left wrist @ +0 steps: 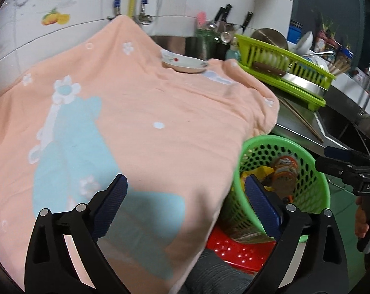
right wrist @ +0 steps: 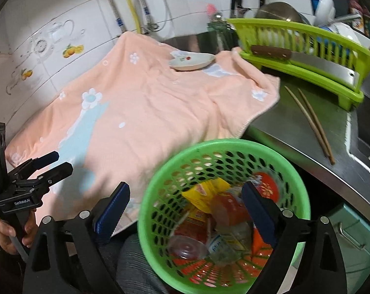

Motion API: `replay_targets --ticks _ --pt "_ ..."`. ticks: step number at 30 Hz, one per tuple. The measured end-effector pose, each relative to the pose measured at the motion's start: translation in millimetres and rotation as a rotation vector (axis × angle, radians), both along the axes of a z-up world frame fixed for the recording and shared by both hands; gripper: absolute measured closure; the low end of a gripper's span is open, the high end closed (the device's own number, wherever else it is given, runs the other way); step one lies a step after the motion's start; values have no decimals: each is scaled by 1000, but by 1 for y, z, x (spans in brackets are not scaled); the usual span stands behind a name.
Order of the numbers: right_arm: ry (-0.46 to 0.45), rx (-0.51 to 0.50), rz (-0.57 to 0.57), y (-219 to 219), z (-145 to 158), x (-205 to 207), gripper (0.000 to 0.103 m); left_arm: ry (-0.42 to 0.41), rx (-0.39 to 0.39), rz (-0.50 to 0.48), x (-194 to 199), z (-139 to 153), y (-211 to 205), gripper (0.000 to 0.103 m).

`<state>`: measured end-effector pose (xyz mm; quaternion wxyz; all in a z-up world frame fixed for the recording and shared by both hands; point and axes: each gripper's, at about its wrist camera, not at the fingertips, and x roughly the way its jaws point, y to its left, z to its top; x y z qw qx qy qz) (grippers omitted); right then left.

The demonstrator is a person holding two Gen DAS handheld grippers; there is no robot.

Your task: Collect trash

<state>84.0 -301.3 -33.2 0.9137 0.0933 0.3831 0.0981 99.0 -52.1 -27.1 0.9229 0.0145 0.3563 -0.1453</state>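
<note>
A green mesh basket (right wrist: 216,144) stands below the counter's edge and holds several pieces of trash: a yellow wrapper (right wrist: 204,191), red and orange packets, and a clear plastic bottle (right wrist: 187,247). My right gripper (right wrist: 186,193) hangs open over the basket's left half with nothing between its pads. My left gripper (left wrist: 187,196) is open and empty over the peach towel (left wrist: 136,112), just left of the basket (left wrist: 270,138), where an orange-labelled bottle (left wrist: 285,166) shows. Each view shows the other gripper: the right gripper (left wrist: 323,156) and the left gripper (right wrist: 62,161).
A small plate (right wrist: 192,61) sits on the towel's far end. A lime dish rack (right wrist: 307,49) with a cleaver stands at the right on the steel counter (right wrist: 283,127), with chopsticks (right wrist: 312,122) beside it. A red stool (left wrist: 234,247) lies under the basket.
</note>
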Motion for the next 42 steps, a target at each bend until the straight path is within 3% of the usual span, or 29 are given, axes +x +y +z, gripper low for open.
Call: replay_targets --ticks 19,27,42 --pt "-93 -65 36 53 23 -4 10 -16 -39 134 -14 5 46 5" --pt "-119 -72 47 66 27 -13 10 -54 -14 180 -26 10 55 5" --pt "-138 -72 47 74 29 -24 9 -68 -9 187 -39 14 58 5"
